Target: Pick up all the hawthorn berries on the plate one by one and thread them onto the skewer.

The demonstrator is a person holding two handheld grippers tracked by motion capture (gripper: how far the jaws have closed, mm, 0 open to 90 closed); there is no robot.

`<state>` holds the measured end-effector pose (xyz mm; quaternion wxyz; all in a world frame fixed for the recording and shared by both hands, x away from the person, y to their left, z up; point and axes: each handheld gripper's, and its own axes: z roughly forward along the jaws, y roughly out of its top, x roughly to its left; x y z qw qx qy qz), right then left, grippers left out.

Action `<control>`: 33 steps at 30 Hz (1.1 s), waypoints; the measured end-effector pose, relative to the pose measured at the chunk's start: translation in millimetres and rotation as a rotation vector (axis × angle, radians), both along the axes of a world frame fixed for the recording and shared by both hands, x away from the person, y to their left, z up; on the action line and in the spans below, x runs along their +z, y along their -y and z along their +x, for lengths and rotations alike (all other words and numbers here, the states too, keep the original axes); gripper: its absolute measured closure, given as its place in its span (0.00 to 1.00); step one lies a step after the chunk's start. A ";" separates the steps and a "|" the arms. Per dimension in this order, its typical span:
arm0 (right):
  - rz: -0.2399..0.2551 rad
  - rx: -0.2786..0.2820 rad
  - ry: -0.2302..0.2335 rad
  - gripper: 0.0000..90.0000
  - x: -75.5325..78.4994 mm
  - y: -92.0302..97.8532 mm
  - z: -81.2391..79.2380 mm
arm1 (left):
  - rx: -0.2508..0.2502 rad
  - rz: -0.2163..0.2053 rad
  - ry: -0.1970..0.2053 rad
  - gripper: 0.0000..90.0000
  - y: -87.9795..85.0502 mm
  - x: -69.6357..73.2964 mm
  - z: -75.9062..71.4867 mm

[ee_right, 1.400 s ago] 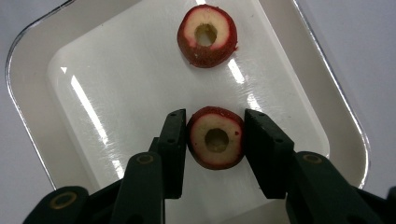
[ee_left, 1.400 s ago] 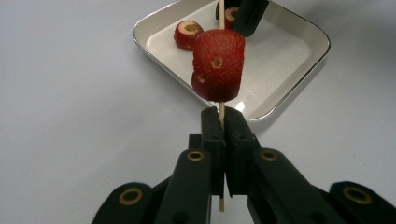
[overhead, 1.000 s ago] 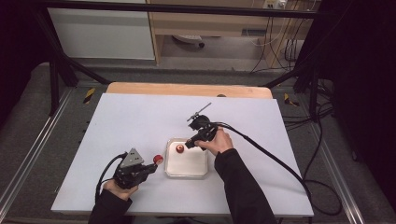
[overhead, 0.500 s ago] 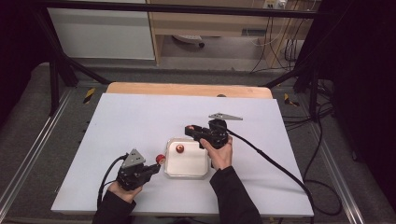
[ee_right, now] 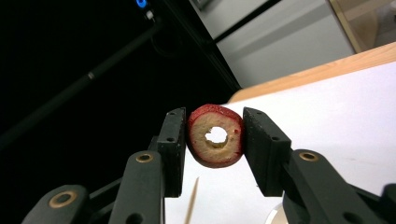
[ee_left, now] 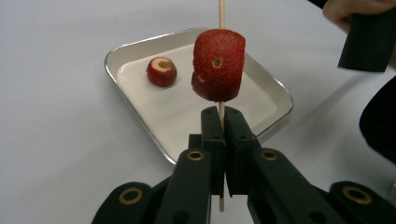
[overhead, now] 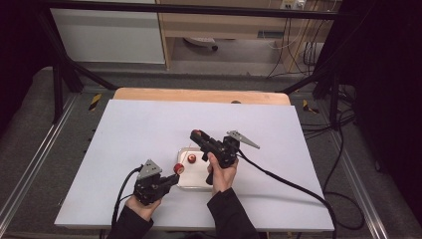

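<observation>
Beside the near left corner of the steel tray [overhead: 199, 180], the left gripper [overhead: 171, 180] is clamped tight on a thin wooden skewer [ee_left: 221, 11]. Its jaws are pressed together around the stick, which stands up between them in the left gripper view. A strawberry piece [ee_left: 218, 65] is threaded on the skewer just above the jaws, its cut side showing two small holes. Behind it, a second strawberry piece [ee_left: 161, 71] lies inside the tray, close to the far left wall, cut face turned up.

Above the tray's far edge, the right gripper [overhead: 197, 135] holds a strawberry slice [ee_right: 215, 135] between its two pads. The jaws stand partly apart, closed onto the red sides of the slice, and the pale cut face with a hole through its middle looks toward the camera in the right gripper view. The slice is clear of the white table [overhead: 139, 129], well above it. A pointed skewer tip [ee_right: 191, 201] shows below the right gripper's jaws in that view.
</observation>
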<state>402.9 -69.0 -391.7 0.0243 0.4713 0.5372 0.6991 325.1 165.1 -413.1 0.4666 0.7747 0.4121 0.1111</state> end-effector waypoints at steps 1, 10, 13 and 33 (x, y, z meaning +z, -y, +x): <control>0.024 0.000 -0.003 0.68 -0.8 -1.2 -1.3 | 0.003 -0.005 -0.001 0.98 1.4 0.1 -0.4; 0.074 -0.004 0.008 0.68 -5.7 -4.0 -4.6 | 0.021 -0.023 -0.001 0.98 4.2 -0.5 -0.4; 0.090 -0.009 0.010 0.68 -5.8 -4.6 -4.9 | 0.015 -0.029 -0.005 0.98 5.4 -0.5 -0.9; 0.080 0.000 0.017 0.68 -7.8 -5.4 -5.1 | 0.020 -0.033 -0.008 0.98 4.0 -0.4 0.3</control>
